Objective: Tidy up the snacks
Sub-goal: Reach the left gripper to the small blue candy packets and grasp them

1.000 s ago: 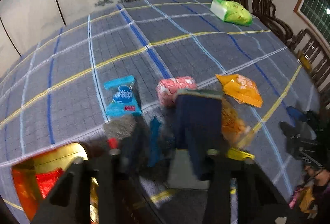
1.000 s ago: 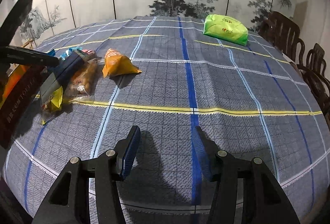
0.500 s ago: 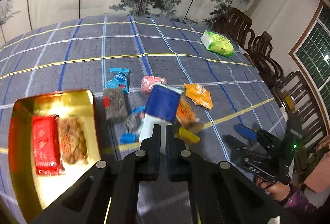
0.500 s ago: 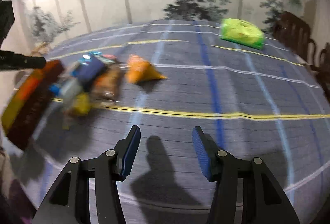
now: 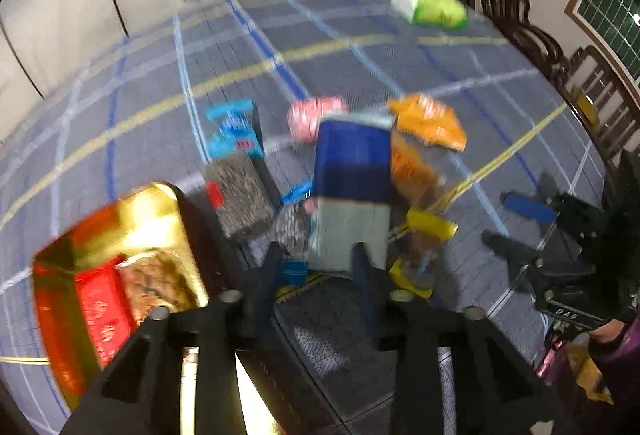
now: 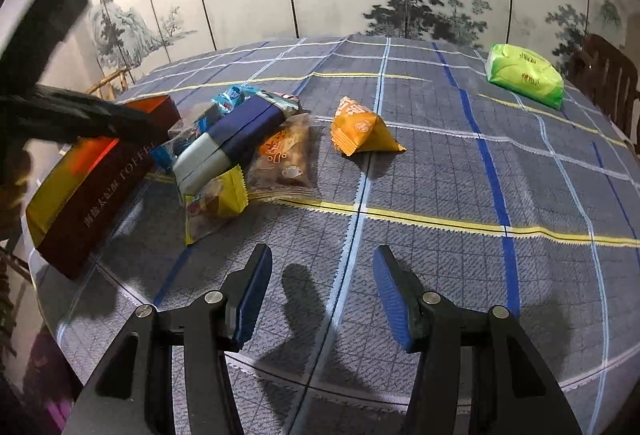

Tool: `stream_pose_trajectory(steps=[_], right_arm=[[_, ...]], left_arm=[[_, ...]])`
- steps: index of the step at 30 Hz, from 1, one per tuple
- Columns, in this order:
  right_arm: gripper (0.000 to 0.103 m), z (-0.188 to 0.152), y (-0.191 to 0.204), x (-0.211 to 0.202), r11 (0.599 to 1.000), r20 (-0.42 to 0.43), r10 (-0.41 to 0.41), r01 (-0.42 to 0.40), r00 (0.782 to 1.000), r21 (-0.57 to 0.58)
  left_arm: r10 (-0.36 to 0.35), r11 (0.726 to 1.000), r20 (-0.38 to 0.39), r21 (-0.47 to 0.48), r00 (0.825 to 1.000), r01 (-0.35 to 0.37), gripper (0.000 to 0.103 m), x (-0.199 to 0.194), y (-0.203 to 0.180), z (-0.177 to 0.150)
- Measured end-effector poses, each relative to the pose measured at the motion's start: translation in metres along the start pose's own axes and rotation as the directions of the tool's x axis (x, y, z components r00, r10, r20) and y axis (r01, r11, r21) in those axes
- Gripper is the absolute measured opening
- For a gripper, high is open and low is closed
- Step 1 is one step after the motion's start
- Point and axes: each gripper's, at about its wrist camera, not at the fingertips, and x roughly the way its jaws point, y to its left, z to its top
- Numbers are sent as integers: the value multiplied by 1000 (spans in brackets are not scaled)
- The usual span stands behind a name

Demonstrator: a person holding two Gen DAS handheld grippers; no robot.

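Note:
My left gripper hangs over a pile of snacks beside the gold tin. Its jaws are opening, and the grey end of the blue-and-grey packet lies between the tips without being pinched. A small blue wrapper sits by the left finger. Around it lie a speckled grey bar, a cyan packet, a pink one, an orange one and a clear biscuit packet. The tin holds a red packet. My right gripper stands open over bare cloth, right of the pile.
A green pack lies at the far right of the round table with its checked cloth. The tin's dark side faces the right wrist view. Wooden chairs line the right edge. A painted screen stands behind.
The left gripper, shut and high above the pile half a second ago, has come down close to it and parted its jaws. The right gripper has turned left toward the pile, jaws unchanged.

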Motion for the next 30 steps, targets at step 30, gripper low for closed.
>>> stream_pose_trajectory(steps=[30], right_arm=[[56,1,-6,3,1000,5,20,-20,1000,24]], left_arm=[[-93,966,132,-229,987,121,2,-45,-32,-81]])
